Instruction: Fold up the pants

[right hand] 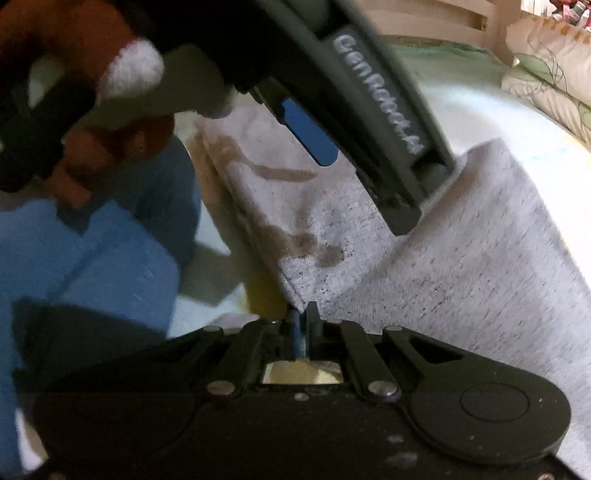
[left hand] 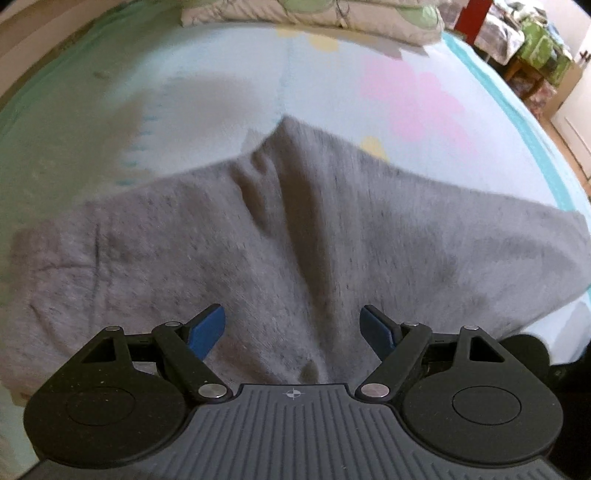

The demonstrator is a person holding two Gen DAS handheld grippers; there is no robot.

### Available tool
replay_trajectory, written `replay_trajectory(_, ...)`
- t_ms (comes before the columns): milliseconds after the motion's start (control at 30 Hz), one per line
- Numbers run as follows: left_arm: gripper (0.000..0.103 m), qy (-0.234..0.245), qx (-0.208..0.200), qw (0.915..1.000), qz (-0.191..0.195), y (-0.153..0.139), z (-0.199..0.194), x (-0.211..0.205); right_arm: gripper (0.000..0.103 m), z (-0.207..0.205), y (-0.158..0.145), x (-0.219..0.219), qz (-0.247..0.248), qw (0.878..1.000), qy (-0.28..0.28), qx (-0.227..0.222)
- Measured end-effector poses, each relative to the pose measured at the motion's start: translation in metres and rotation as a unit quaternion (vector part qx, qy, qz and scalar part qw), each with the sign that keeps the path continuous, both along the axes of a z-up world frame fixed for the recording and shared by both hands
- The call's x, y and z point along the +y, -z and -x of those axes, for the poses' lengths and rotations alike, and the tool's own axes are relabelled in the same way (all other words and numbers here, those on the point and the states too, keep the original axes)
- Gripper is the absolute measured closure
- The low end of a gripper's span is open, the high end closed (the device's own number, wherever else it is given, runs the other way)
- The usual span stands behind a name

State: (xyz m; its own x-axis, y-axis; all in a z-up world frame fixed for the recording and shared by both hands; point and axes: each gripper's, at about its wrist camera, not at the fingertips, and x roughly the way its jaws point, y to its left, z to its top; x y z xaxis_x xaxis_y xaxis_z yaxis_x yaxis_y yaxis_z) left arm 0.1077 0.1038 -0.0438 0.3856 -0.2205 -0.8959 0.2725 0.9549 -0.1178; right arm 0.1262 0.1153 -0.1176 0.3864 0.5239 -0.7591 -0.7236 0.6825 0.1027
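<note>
The grey pants [left hand: 295, 236] lie spread on the bed, legs out to the left and right, a raised fold in the middle. My left gripper [left hand: 293, 328] is open just above the cloth, blue pads [left hand: 207, 330] wide apart with nothing between them. In the right wrist view the pants [right hand: 461, 266] fill the right half. My right gripper [right hand: 301, 314] is shut on the near edge of the pants. The left gripper's body [right hand: 373, 110] hangs over the cloth ahead of it.
The bed sheet [left hand: 229, 96] is light blue with pink and yellow patches. Folded quilts [left hand: 314, 14] sit at the far end, also in the right wrist view [right hand: 554, 74]. The person's hand [right hand: 110, 110] and blue-clad leg [right hand: 92, 251] are at the left.
</note>
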Motion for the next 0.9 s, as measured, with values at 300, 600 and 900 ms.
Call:
replay_trajectory(300,0.024,-0.015,0.059,0.9975,-0.035,0.026,-0.022,-0.004,0.083,-0.006,-0.031,-0.089,-0.088,0.983,0.16,0.02)
replay_trajectory(600,0.024,-0.004,0.023,0.9995,-0.023,0.025,-0.029,-0.035,0.08,0.002,-0.013,-0.158,0.015,0.978,0.206,0.026)
replay_trajectory(900,0.023,-0.024,0.032,0.999,-0.018,0.049,-0.049,-0.044,0.073,0.013,-0.008,-0.14,0.087,0.991,0.1,0.006)
